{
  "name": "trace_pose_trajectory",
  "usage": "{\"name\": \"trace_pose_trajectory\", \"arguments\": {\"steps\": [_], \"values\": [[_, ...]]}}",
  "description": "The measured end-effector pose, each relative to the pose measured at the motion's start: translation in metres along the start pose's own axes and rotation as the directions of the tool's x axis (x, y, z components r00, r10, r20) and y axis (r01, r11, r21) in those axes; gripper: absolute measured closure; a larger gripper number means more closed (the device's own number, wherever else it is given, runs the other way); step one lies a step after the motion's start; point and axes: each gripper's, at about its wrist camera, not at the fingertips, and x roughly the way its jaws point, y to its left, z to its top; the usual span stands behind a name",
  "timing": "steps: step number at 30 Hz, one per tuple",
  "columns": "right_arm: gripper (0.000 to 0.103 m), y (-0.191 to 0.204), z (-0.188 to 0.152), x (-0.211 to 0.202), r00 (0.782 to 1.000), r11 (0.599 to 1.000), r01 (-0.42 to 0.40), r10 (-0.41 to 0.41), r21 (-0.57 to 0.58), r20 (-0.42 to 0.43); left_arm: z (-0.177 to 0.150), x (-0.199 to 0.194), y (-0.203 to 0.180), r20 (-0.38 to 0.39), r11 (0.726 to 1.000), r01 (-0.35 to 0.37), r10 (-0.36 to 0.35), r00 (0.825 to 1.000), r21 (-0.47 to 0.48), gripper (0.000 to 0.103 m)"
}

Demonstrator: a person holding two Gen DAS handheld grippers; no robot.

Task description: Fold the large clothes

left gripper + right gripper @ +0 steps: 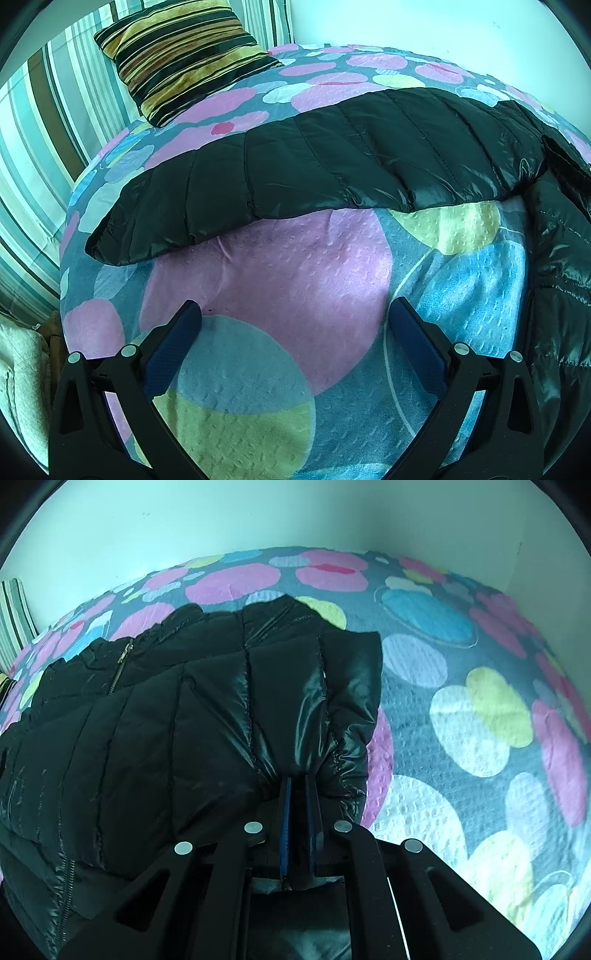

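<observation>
A black quilted puffer jacket (184,731) lies on the bed. In the left wrist view its sleeve (314,162) stretches flat across the bedspread, and the body runs down the right edge. My left gripper (293,314) is open and empty, hovering over bare bedspread just short of the sleeve. My right gripper (298,779) is shut on a fold of the jacket near its right edge, with the fabric bunched between the blue pads (285,812). The jacket's zipper (122,661) shows at the upper left.
The bedspread (480,709) has pink, blue, yellow and white circles. A striped brown and gold cushion (184,55) lies at the far left corner against a striped curtain (40,147). A pale wall (258,513) runs behind the bed. A white towel-like cloth (18,387) sits beside the bed's left edge.
</observation>
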Motion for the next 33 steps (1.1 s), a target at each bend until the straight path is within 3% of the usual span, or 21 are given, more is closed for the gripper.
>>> {"name": "trace_pose_trajectory", "arguments": {"steps": [1,2,3,5,10,12,15,19,25,29,33], "values": [[0.093,0.001,0.001,-0.007,1.000,1.000,0.004,-0.004,0.012,0.009,0.000,0.000,0.000,-0.001,1.000,0.002,-0.002,1.000,-0.002,0.002],[0.085,0.002,0.001,-0.015,1.000,1.000,0.009,-0.010,0.021,0.021,0.000,0.000,0.001,-0.002,1.000,0.006,-0.006,1.000,-0.005,0.002],[0.062,0.005,0.000,-0.022,0.999,1.000,0.017,-0.018,0.024,0.034,0.001,0.001,0.001,-0.003,1.000,0.008,-0.008,1.000,-0.006,0.002],[0.035,0.012,-0.002,-0.032,0.997,0.999,0.044,-0.046,0.018,0.062,0.000,0.001,0.002,-0.004,1.000,0.012,-0.012,1.000,-0.010,0.002],[0.033,0.026,-0.012,-0.019,0.996,0.997,0.083,-0.083,0.001,0.034,0.001,0.001,0.004,-0.006,1.000,0.024,-0.025,1.000,-0.020,0.002],[0.026,0.026,-0.016,-0.011,0.993,0.994,0.113,-0.113,0.000,0.037,0.001,0.002,0.004,-0.009,0.999,0.031,-0.031,0.999,-0.025,0.002],[0.023,0.027,-0.021,0.000,0.991,0.991,0.132,-0.132,-0.001,0.034,0.002,0.002,0.005,-0.011,0.999,0.035,-0.036,0.999,-0.029,0.002],[0.023,0.033,-0.024,0.001,0.985,0.986,0.166,-0.165,-0.020,0.051,0.003,0.003,0.009,-0.017,0.997,0.056,-0.057,0.998,-0.046,0.002],[0.019,0.029,-0.027,0.005,0.987,0.988,0.154,-0.155,0.005,0.049,0.004,-0.007,0.024,-0.014,0.992,0.115,-0.116,0.993,-0.046,0.002],[0.018,0.028,-0.028,0.005,0.988,0.989,0.146,-0.146,0.016,0.051,0.014,-0.019,0.072,0.019,0.964,0.185,-0.185,0.983,-0.190,0.002],[0.018,0.026,-0.028,0.004,0.988,0.989,0.144,-0.144,0.017,0.053,0.022,-0.008,0.125,0.020,0.913,0.246,-0.254,0.967,-0.326,0.002]]}}
